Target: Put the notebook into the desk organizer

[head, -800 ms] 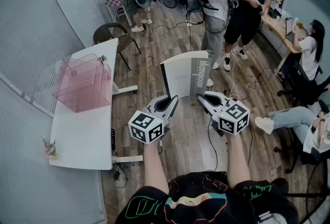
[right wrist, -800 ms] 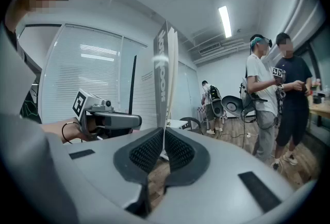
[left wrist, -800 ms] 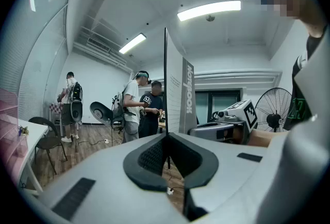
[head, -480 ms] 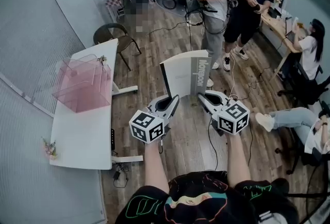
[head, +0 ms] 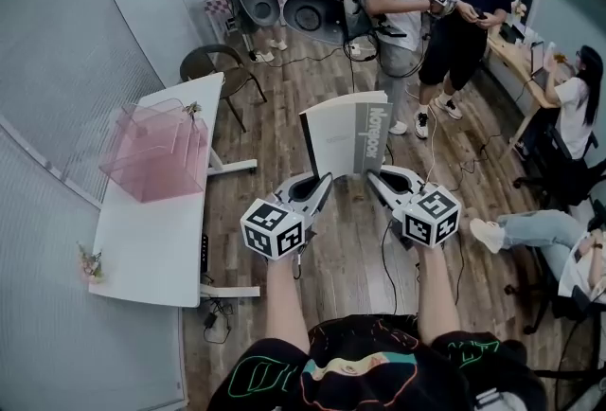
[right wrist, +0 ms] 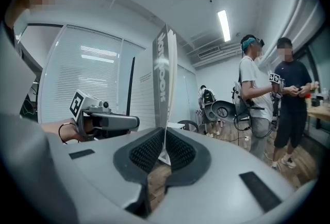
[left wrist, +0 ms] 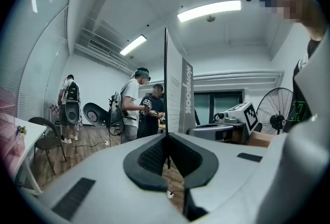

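We pinch the notebook (head: 343, 136) between left gripper (head: 322, 182) and right gripper (head: 375, 178) fingers — well apart from the desk organizer (head: 156, 153), not yet in.

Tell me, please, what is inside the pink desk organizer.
The desk organizer looks empty through its translucent walls; its far corners are too faint to check. The notebook is outside it.

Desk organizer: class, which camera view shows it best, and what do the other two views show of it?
The head view. There the pink, see-through desk organizer stands in full on the white table, with its open top and dividers visible. The left gripper view catches only a pink sliver of it at the picture's left edge. The right gripper view does not show it.
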Demonstrator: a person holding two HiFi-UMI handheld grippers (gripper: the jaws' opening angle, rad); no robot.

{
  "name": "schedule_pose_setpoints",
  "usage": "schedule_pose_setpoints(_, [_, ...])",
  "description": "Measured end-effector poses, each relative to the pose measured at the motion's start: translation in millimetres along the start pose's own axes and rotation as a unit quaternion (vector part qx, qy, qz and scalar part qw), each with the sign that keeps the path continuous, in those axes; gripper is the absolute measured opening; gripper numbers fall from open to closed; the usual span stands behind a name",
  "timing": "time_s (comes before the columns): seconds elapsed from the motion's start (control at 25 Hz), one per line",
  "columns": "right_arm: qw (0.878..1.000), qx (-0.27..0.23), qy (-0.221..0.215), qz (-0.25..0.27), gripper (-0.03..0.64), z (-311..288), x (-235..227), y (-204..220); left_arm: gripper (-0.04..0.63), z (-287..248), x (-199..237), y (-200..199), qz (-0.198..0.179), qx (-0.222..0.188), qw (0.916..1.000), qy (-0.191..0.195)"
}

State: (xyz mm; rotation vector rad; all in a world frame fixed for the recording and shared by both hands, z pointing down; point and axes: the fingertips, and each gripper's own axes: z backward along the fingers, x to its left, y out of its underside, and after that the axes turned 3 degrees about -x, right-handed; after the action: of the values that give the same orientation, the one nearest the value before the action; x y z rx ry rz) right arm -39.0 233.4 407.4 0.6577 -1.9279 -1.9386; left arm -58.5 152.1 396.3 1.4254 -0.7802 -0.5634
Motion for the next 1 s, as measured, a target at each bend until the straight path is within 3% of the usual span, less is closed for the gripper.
schedule_pose_setpoints(0.44, [1.0, -0.012, -0.025, -0.014, 0.02, -9.0, -12.4, 2.7, 0.008, -5.5, 6.1, 3.9, -0.003, -0.011, 0.9996, -0.027])
schedule_pose_setpoints(1.0, [1.0, -0.004, -0.008, -0.029, 0.02, -153.6, -108.9, 14.5, 0.008, -80.3, 164.9, 3.4, 0.015, -0.002, 0.9996, -0.022])
